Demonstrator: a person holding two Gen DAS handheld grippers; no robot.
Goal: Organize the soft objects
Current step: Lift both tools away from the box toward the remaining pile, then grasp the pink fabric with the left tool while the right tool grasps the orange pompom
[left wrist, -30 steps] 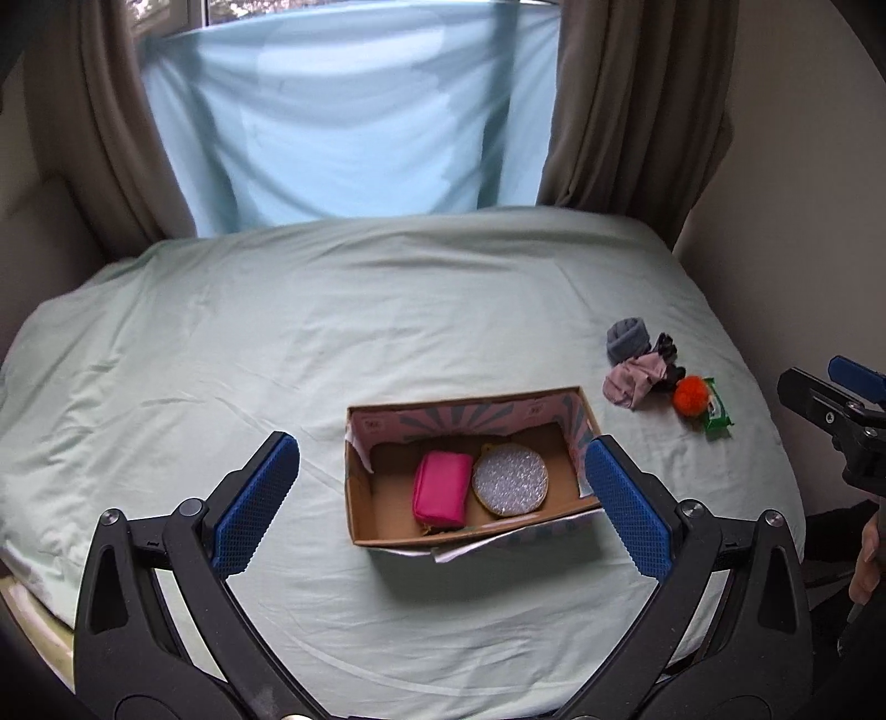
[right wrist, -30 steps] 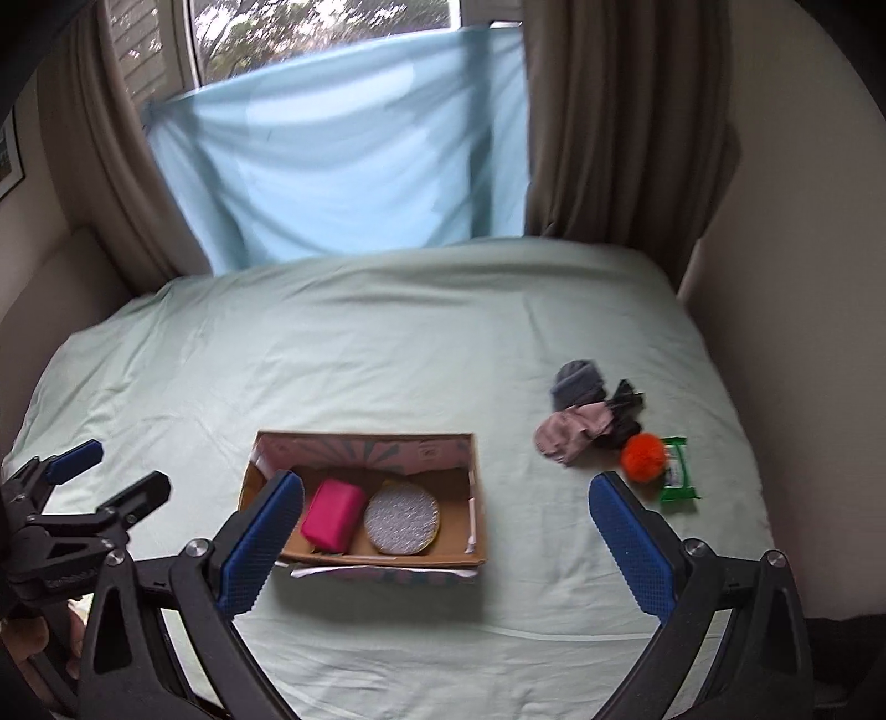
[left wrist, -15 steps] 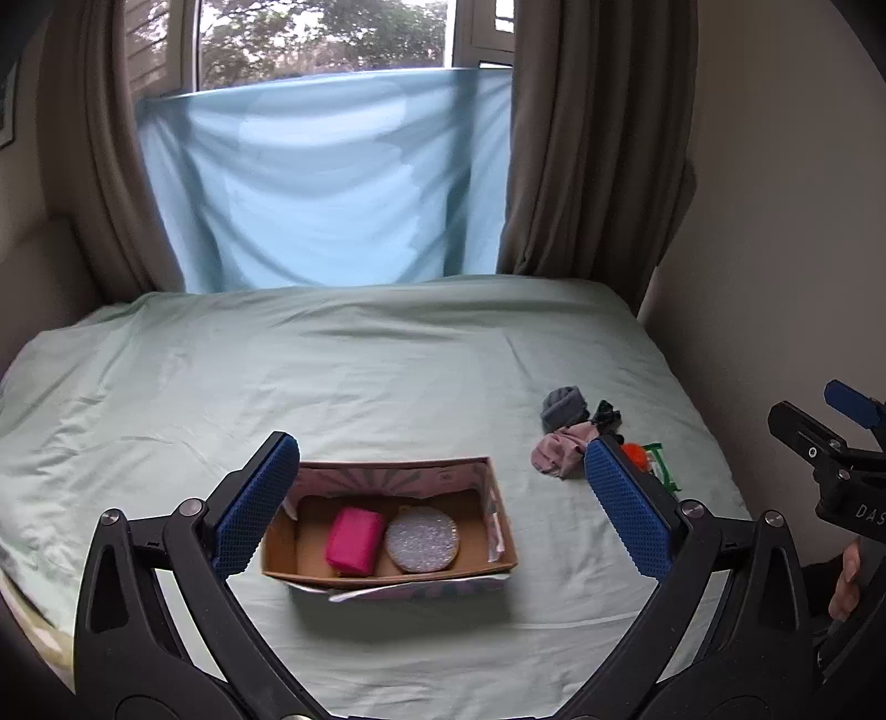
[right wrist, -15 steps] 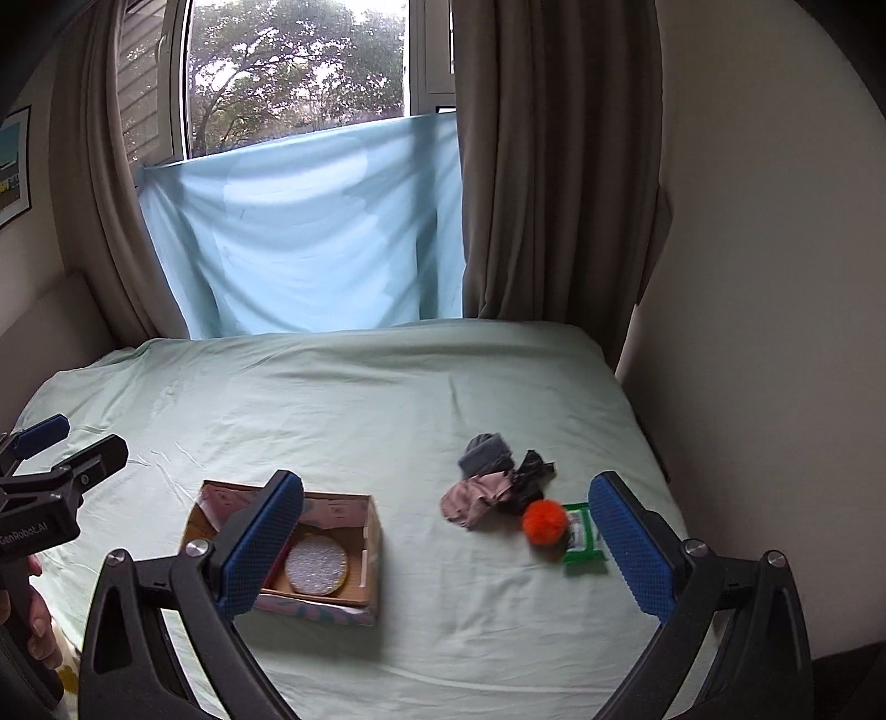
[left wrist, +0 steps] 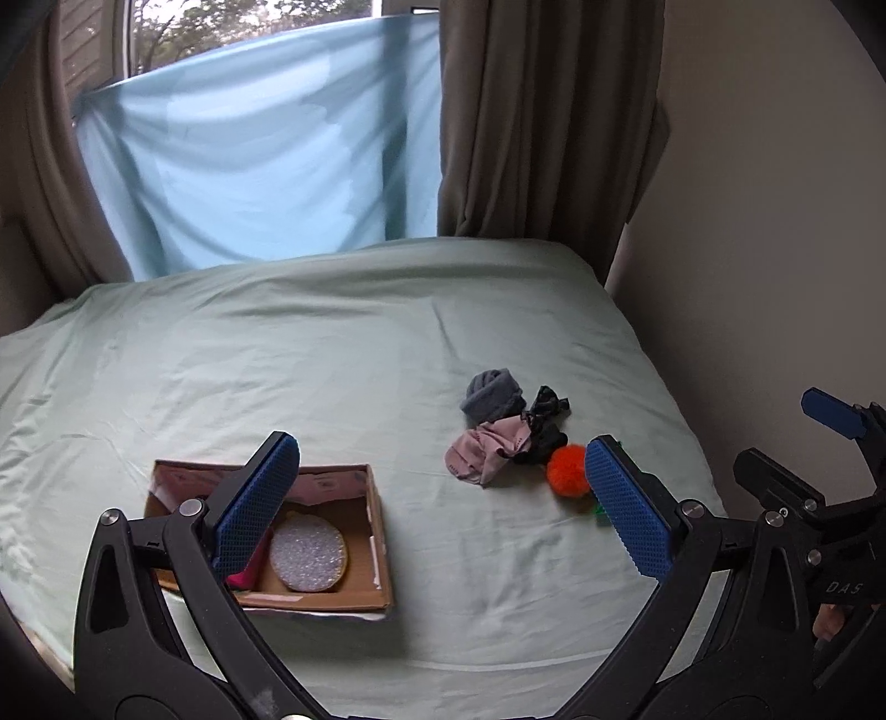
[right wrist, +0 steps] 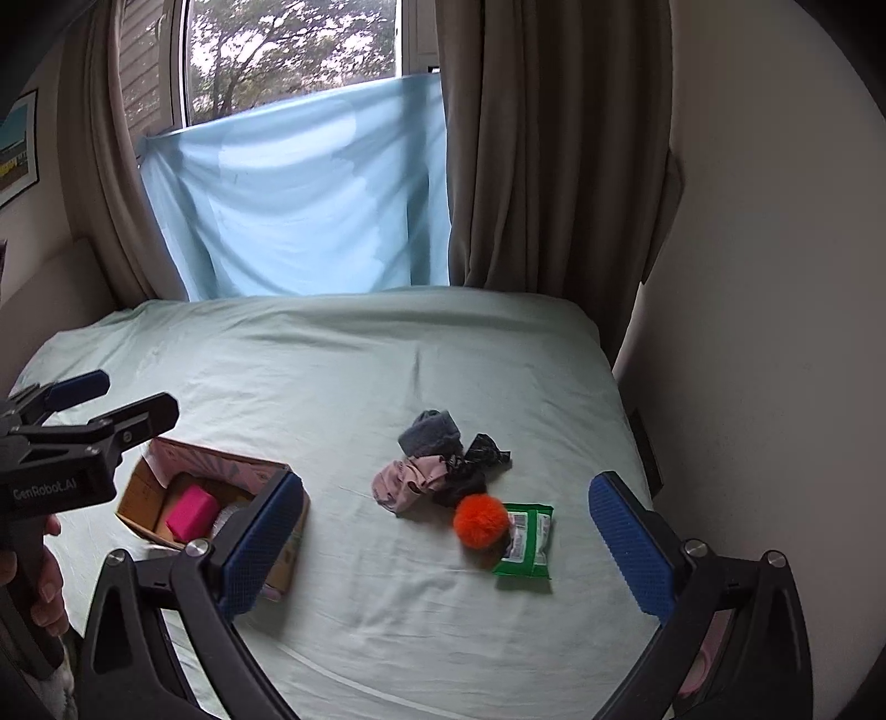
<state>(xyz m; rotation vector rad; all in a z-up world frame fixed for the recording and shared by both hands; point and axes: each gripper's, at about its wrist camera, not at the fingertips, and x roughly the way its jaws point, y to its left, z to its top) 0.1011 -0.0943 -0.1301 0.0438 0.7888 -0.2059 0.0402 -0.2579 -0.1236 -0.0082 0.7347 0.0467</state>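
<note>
- Pale green bed sheet (right wrist: pixel 343 387) is wrinkled; cardboard box (left wrist: pixel 379 559) lies lengthwise left-right.
- Fuzzy orange pom-pom (right wrist: pixel 480 520) is round.
- Left claw (left wrist: pixel 437 509) and right claw (right wrist: pixel 443 545) are held spread, empty.

Pale green bed (right wrist: pixel 332 387); brown cardboard box (left wrist: pixel 376 531) holding a hot-pink pouch (right wrist: pixel 191 512); orange pom-pom (right wrist: pixel 480 520); green packet (right wrist: pixel 526 540) at its 3 o'clock; blue-padded fingers (right wrist: pixel 260 548).

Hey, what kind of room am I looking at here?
Most likely a bedroom. A bed with a pale green sheet fills the floor space, brown curtains hang at a window behind it, and socks lie on the sheet beside a cardboard box.
</note>
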